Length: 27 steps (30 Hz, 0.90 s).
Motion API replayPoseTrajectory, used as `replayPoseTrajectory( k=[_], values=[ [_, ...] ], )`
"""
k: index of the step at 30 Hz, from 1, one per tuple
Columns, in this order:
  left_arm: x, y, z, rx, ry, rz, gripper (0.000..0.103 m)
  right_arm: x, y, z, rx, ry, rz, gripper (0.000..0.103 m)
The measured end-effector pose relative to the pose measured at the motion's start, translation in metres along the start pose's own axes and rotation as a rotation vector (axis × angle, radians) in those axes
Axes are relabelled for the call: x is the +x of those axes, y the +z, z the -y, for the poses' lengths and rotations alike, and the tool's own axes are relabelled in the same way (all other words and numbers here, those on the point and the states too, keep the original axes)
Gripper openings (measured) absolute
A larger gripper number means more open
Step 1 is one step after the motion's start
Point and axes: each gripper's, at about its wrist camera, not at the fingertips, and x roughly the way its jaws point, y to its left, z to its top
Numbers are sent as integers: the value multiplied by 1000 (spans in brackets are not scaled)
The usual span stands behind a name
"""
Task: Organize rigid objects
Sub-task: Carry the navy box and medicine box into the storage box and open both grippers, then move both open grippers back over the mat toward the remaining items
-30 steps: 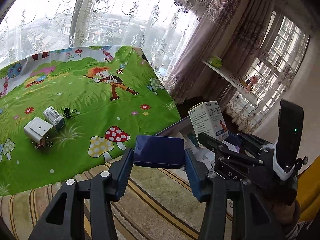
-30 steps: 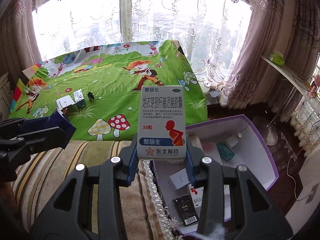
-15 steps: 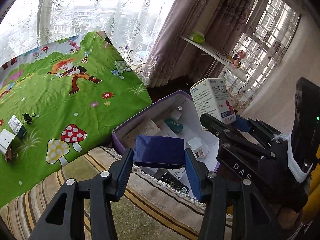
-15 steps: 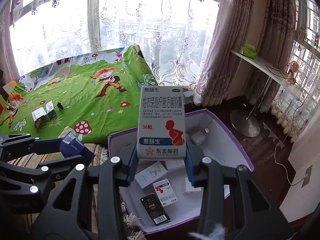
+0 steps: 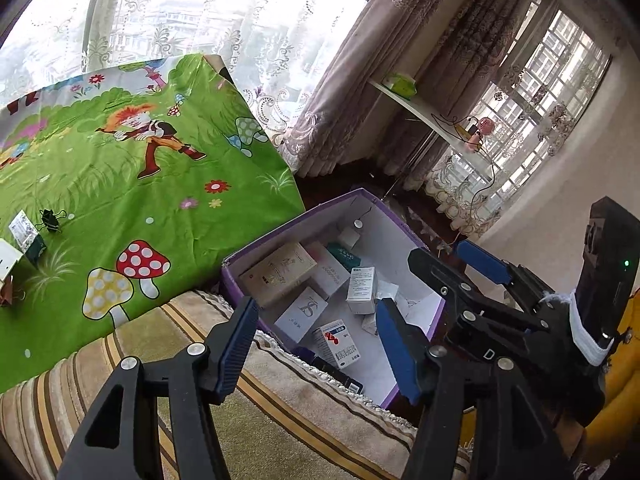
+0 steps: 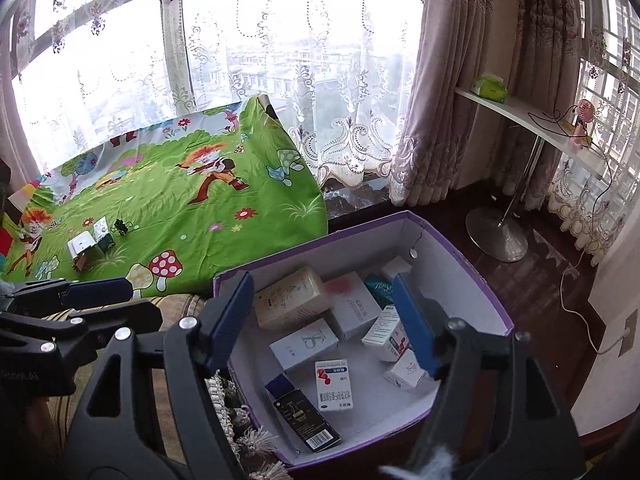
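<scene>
Grippers hang side by side over the purple box (image 6: 472,268), which sits on the floor against the edge of a striped blanket (image 5: 304,408). Both have just been opening their jaws, and nothing is between the fingers of either one now. The left gripper (image 5: 316,348) stands part open above the near wall of the box, its blue pads clear of everything. The right gripper (image 6: 324,320) stands wider, its pads also empty, over the middle of the box; in the left wrist view it shows at the right edge (image 5: 432,280). Inside the box lie many small cartons, loosely piled: a cream carton (image 6: 292,296) near the back left, a white carton with printed digits (image 6: 352,312) beside it, a flat white carton with a monogram (image 6: 304,344) in front, a white medicine carton with a red mark (image 6: 334,384) lying flat, a black carton with a barcode (image 6: 304,416) at the front, and a white carton (image 6: 386,332) leaning tilted by the right finger. On the green cartoon cloth (image 6: 200,216) well to the left remain a few small things: a white block (image 6: 82,244), a small packet (image 6: 102,232) and a black binder clip (image 6: 122,226).
</scene>
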Motion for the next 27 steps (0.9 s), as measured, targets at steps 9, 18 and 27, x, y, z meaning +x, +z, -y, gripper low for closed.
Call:
replayPoseTrajectory(
  k=[9, 18, 27],
  values=[
    [-15, 4, -14, -13, 22, 26, 62, -2, 1, -22, -47, 74, -17, 78],
    [-53, 16, -74, -20, 152, 65, 73, 2, 3, -52, -107, 169, -59, 81],
    [-79, 20, -176, -53, 284, 4, 81, 18, 3, -88, -166, 264, -129, 82]
  ],
)
